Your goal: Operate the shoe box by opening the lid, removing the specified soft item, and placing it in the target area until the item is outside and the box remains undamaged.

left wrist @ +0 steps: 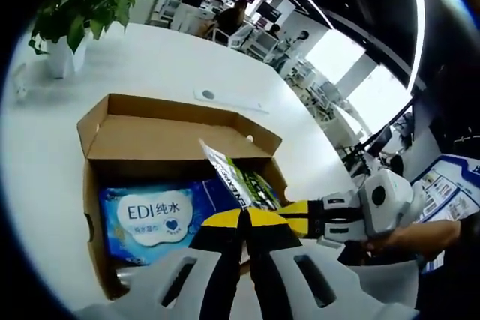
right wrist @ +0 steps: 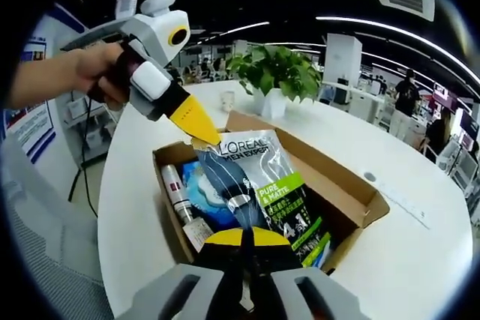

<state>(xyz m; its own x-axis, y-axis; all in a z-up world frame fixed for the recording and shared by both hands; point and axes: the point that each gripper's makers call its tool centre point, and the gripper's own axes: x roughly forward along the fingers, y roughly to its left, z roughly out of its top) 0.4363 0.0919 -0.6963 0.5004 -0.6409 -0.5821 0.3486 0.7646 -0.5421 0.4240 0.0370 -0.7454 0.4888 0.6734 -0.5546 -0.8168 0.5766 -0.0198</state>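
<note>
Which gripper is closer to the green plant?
Left. The left gripper pinches the pouch corner nearest the plant; the right gripper holds the opposite end.

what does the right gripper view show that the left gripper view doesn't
Right gripper view alone: the L'Oreal pouch's printed front, held at its top corner by the left gripper, and a small white bottle in the box. Left gripper view alone: the blue wipes pack's EDI label, and the right gripper beside the pouch. Both: open cardboard box, potted plant, white table.

The grey-green L'Oréal pouch (right wrist: 262,185) hides most of the blue wet-wipe pack (right wrist: 204,196) and part of the brown cardboard shoe box (right wrist: 352,185) interior; distant people are blurred.
</note>
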